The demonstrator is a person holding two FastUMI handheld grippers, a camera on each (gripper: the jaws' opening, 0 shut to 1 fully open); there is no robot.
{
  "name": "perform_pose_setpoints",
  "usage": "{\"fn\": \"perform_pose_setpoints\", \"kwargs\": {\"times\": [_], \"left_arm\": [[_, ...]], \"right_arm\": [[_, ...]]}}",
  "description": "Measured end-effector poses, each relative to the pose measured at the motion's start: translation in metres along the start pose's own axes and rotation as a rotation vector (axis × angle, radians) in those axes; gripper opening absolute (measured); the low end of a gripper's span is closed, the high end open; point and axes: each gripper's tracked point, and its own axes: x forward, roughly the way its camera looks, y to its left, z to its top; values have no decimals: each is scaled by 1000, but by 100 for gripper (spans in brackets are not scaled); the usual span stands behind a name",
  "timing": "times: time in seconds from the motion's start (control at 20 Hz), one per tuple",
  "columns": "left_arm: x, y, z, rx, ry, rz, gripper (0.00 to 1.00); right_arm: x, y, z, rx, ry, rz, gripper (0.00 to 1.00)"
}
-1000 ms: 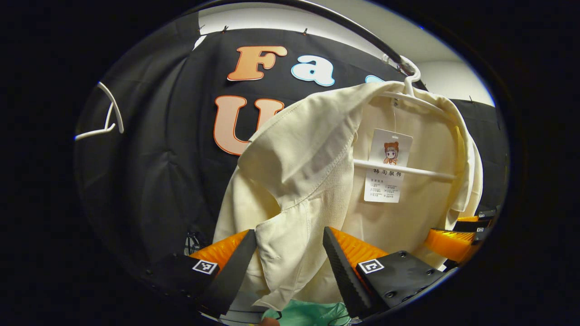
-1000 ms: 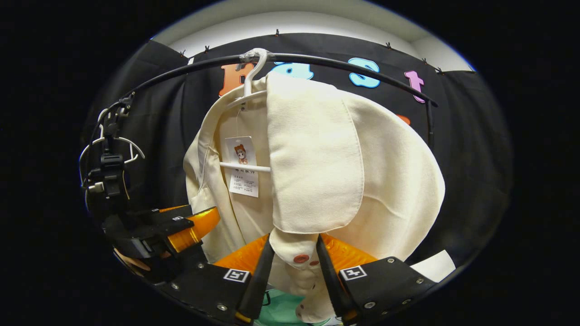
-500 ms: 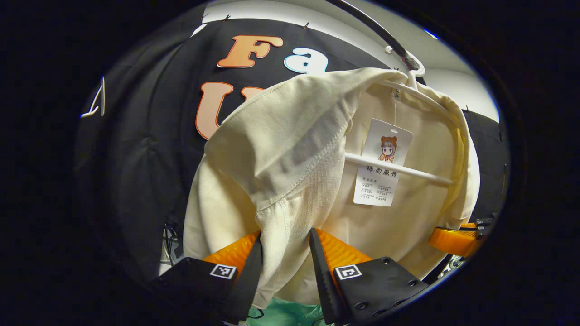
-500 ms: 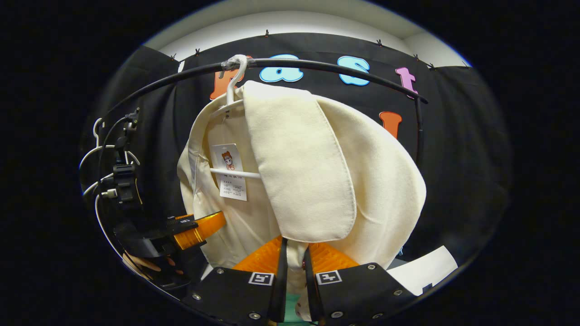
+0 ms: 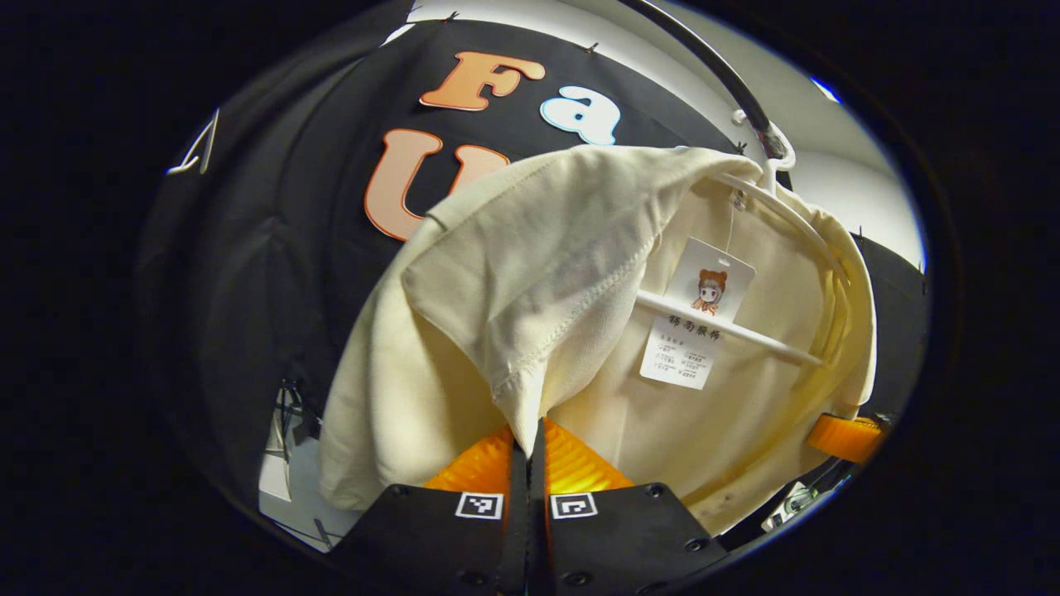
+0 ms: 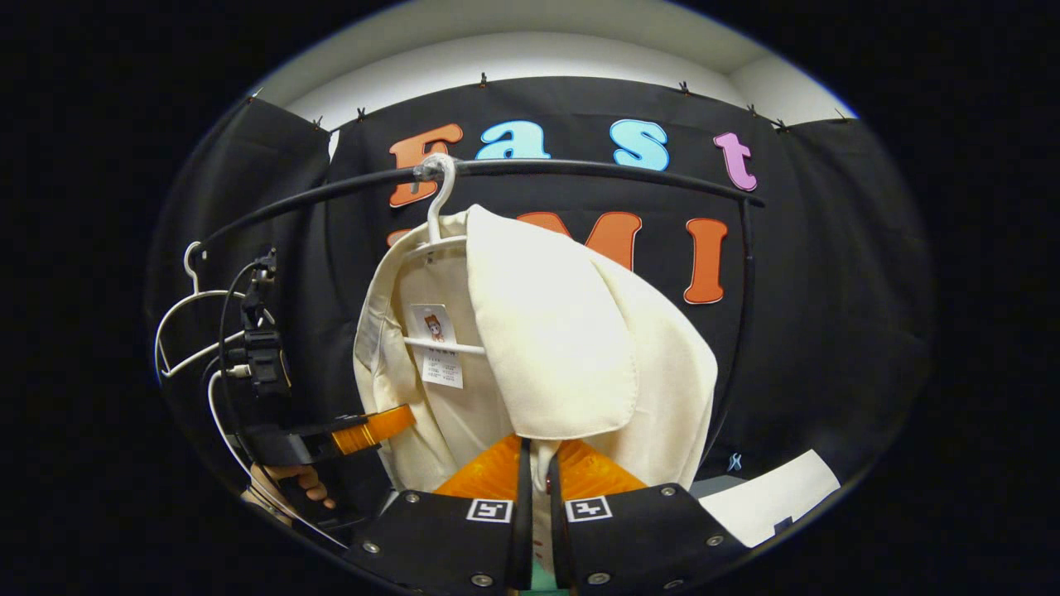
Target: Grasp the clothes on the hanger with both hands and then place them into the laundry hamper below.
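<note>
In the left gripper view we see our left tool (image 5: 527, 451) clamped tight on a front edge of the cream garment (image 5: 530, 273), which rises just above and ahead of the fingers and hangs on a white hanger (image 5: 745, 329) hooked over the black rail (image 5: 729, 79); the right tool (image 5: 845, 436) shows at the garment's far side. In the right gripper view our right tool (image 6: 534, 463) pinches the other front edge, the garment (image 6: 546, 348) draped directly above it on the hanger (image 6: 439, 199), with the left tool (image 6: 373, 426) and a hand (image 6: 294, 484) low at the left.
</note>
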Motion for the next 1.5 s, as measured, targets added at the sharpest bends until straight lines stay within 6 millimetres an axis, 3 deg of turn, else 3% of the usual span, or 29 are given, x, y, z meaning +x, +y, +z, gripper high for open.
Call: {"fn": "perform_pose_setpoints", "kwargs": {"times": [0.25, 0.3, 0.6, 0.75, 1.1, 1.5], "left_arm": [[-46, 31, 38, 89, -63, 123, 7], [-56, 38, 49, 92, -89, 148, 4], [-91, 67, 109, 141, -201, 247, 7], [-106, 71, 140, 165, -260, 267, 7], [-123, 63, 193, 322, -373, 343, 6], [-117, 59, 208, 368, -381, 340, 6]], "right_arm": [[-24, -7, 30, -1, -61, 8, 5], [-27, -13, 38, -2, -78, 2, 5], [-41, -52, 71, -15, -140, -71, 1], [-47, -70, 85, -5, -166, -101, 0], [-51, -106, 100, -89, -186, -173, 0], [-41, -139, 130, -177, -231, -235, 0]]}}
